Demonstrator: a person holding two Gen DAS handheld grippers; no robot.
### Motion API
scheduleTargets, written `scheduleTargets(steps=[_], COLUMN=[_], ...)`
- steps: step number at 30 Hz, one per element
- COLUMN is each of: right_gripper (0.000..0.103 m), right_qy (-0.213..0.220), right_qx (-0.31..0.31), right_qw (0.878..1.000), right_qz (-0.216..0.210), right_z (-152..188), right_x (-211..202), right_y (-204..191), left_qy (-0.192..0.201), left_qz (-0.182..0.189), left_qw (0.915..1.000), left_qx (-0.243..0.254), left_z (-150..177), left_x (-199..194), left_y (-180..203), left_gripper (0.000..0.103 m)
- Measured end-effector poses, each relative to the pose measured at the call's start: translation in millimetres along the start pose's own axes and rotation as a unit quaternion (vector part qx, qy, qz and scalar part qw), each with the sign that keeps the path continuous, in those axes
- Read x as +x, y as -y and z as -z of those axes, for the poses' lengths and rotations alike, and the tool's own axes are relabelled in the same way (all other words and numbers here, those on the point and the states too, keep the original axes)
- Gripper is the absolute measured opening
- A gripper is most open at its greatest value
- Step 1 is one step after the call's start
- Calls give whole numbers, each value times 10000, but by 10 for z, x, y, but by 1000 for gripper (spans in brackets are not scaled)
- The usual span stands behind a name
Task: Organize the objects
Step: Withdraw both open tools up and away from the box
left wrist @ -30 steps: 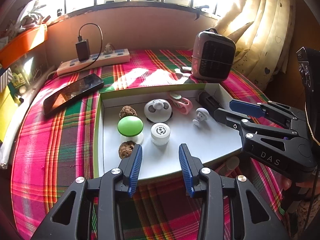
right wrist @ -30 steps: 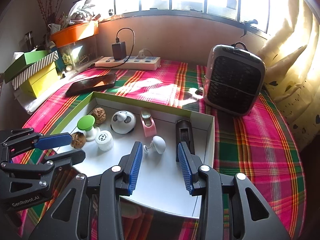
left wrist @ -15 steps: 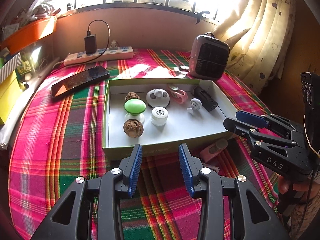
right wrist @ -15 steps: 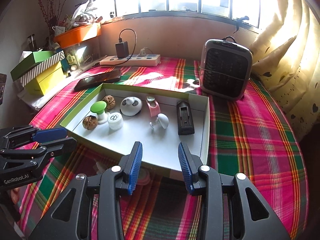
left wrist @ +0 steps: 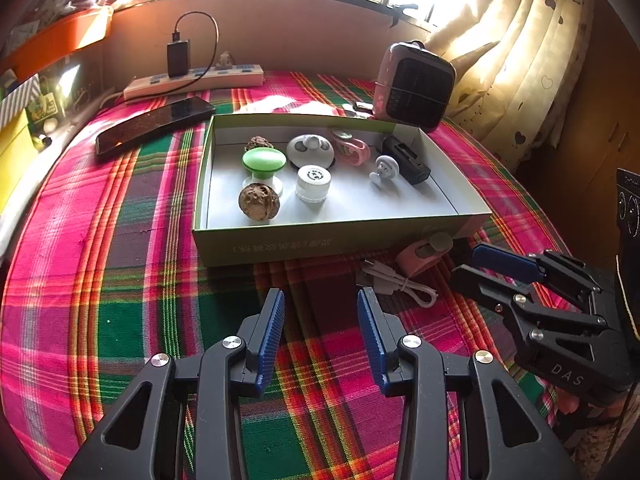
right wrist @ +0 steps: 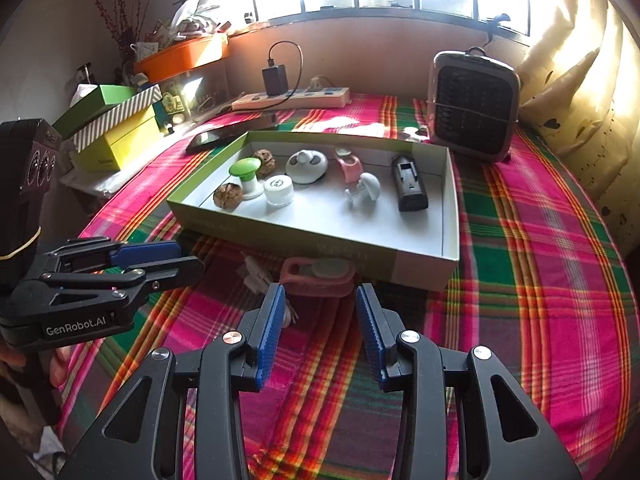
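Observation:
A shallow green-sided box [left wrist: 320, 242] [right wrist: 450, 208] holds two walnuts [left wrist: 258, 202], a green-capped piece [left wrist: 264, 160], a white jar [left wrist: 313, 182], a white round gadget [left wrist: 310, 150], a pink clip [left wrist: 352, 148], a white hook [left wrist: 384, 168] and a black block [left wrist: 406, 159]. In front of the box on the cloth lie a pink device [left wrist: 424, 254] [right wrist: 320, 276] and a white cable [left wrist: 394, 282] [right wrist: 256, 276]. My left gripper [left wrist: 320, 320] is open and empty, just short of the cable. My right gripper [right wrist: 318, 316] is open and empty, just short of the pink device.
A plaid cloth [left wrist: 100, 240] covers the table. Behind the box are a phone [left wrist: 154, 124], a power strip with charger [left wrist: 192, 80] and a small heater [left wrist: 414, 86] [right wrist: 472, 106]. Green and yellow boxes [right wrist: 116, 132] stand at the left; curtains hang at the right.
Both grippers have pulled back from over the box toward the table's near side, staying open and empty. The pink device and white cable in front of the box have come into view.

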State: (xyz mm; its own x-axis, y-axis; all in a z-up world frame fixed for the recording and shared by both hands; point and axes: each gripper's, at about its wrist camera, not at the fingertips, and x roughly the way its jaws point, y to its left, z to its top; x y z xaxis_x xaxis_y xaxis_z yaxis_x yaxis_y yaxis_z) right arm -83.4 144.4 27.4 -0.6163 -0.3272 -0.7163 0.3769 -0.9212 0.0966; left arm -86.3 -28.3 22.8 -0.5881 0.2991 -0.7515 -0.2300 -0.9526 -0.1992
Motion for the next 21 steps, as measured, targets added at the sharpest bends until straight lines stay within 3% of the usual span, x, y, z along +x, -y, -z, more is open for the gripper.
scheduleTargets(steps=[11, 21], right_gripper=[39, 39], right_qy=[-399, -474], right_qx=[-225, -347], right_qw=[9984, 9950], right_qz=[-343, -810], right_z=[35, 36], right_x=[206, 242], right_y=[-198, -391], left_qy=[-102, -72], left_qz=[73, 112], left_qw=[9999, 9998], left_qx=[-67, -176], left_z=[49, 26], left_x=[34, 0], left_y=[-32, -112], left_gripper=[36, 36])
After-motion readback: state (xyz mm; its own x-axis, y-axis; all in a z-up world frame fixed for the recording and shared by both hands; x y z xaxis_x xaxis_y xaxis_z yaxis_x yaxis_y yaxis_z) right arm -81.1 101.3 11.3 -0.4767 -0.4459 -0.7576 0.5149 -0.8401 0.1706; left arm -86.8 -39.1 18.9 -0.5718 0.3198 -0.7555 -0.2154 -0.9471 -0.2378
